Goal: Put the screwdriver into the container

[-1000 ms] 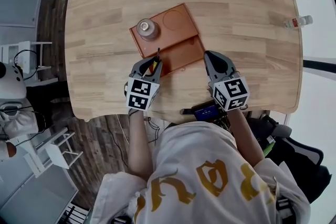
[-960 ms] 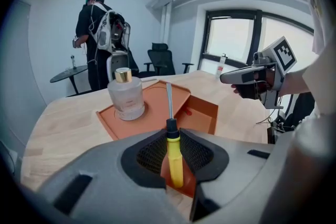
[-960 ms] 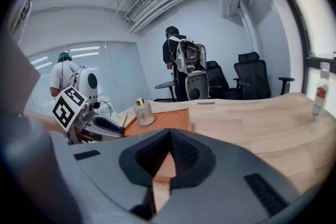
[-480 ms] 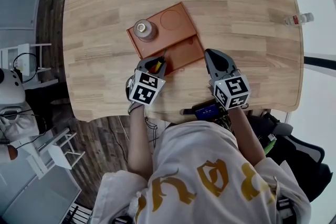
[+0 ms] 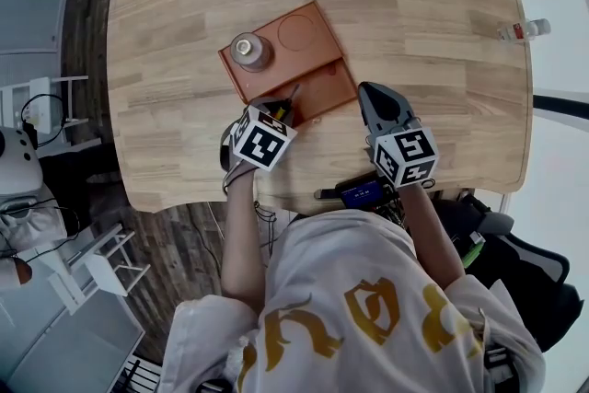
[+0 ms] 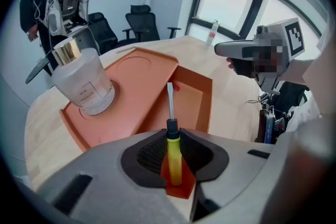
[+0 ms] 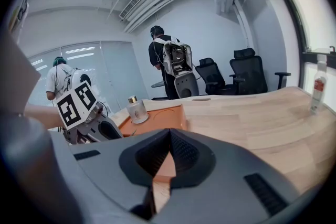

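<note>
My left gripper [image 6: 172,132] is shut on the yellow handle of a flat-blade screwdriver [image 6: 171,152], whose metal shaft points forward over the sunken compartment [image 6: 193,103] of the orange tray container [image 6: 134,68]. In the head view the left gripper [image 5: 279,112] hovers at the tray's [image 5: 293,69] near edge, with the screwdriver [image 5: 288,99] slanting over the compartment [image 5: 324,87]. My right gripper [image 5: 377,99] rests to the right of the tray. Its jaws meet with nothing between them [image 7: 169,132].
A glass bottle with a gold cap [image 5: 248,51] [image 6: 81,80] stands on the tray's left end, beside a round recess [image 5: 300,32]. A small plastic bottle [image 5: 525,30] lies at the table's right edge. A dark device [image 5: 362,193] sits at the near edge. Chairs and people stand beyond the table.
My left gripper has moved forward and to the right and has tilted, which brought the screwdriver's tip over the tray's sunken compartment. The right gripper has stayed in place.
</note>
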`<act>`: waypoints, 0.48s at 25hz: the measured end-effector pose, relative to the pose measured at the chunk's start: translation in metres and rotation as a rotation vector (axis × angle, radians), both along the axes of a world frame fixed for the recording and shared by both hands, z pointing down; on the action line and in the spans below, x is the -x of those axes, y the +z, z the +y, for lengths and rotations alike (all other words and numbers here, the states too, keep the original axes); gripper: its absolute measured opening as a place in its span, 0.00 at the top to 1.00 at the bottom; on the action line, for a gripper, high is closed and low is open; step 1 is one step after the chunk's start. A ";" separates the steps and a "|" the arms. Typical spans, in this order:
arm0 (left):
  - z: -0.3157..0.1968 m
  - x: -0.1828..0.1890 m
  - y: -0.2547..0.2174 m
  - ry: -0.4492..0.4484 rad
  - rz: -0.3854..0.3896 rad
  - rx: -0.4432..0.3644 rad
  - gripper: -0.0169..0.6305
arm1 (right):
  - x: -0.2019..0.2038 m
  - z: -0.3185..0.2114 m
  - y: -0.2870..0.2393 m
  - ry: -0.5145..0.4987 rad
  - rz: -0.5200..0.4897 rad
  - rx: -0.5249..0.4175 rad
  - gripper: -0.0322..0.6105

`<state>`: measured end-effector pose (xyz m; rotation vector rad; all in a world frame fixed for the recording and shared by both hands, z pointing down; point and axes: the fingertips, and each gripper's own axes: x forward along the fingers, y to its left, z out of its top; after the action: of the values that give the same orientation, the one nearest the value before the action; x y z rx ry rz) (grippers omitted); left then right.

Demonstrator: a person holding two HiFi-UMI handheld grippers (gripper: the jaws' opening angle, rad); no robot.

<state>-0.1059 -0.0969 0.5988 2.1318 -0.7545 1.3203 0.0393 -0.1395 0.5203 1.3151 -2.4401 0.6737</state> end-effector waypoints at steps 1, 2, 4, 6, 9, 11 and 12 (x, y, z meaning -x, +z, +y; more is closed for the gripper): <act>0.000 -0.001 0.002 0.005 -0.007 0.010 0.86 | -0.001 0.000 0.001 0.002 0.000 0.002 0.94; 0.000 -0.001 0.004 0.008 -0.015 0.018 0.86 | -0.002 -0.001 0.001 0.003 0.000 0.004 0.94; -0.001 -0.002 0.006 0.012 -0.029 0.032 0.86 | -0.003 0.000 0.003 0.006 0.000 0.008 0.94; 0.000 -0.003 0.008 0.019 -0.044 0.043 0.86 | -0.004 0.000 0.004 0.007 0.000 0.012 0.94; 0.000 -0.005 0.009 0.035 -0.068 0.056 0.86 | -0.006 0.001 0.006 0.008 0.003 0.015 0.94; 0.001 -0.006 0.012 0.045 -0.084 0.067 0.86 | -0.007 0.001 0.006 0.010 0.003 0.017 0.94; 0.001 -0.006 0.014 0.049 -0.092 0.074 0.86 | -0.007 0.001 0.006 0.011 0.003 0.018 0.94</act>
<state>-0.0997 -0.0961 0.6124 2.0547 -0.6828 1.4574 0.0462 -0.1389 0.5267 1.3230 -2.4203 0.6937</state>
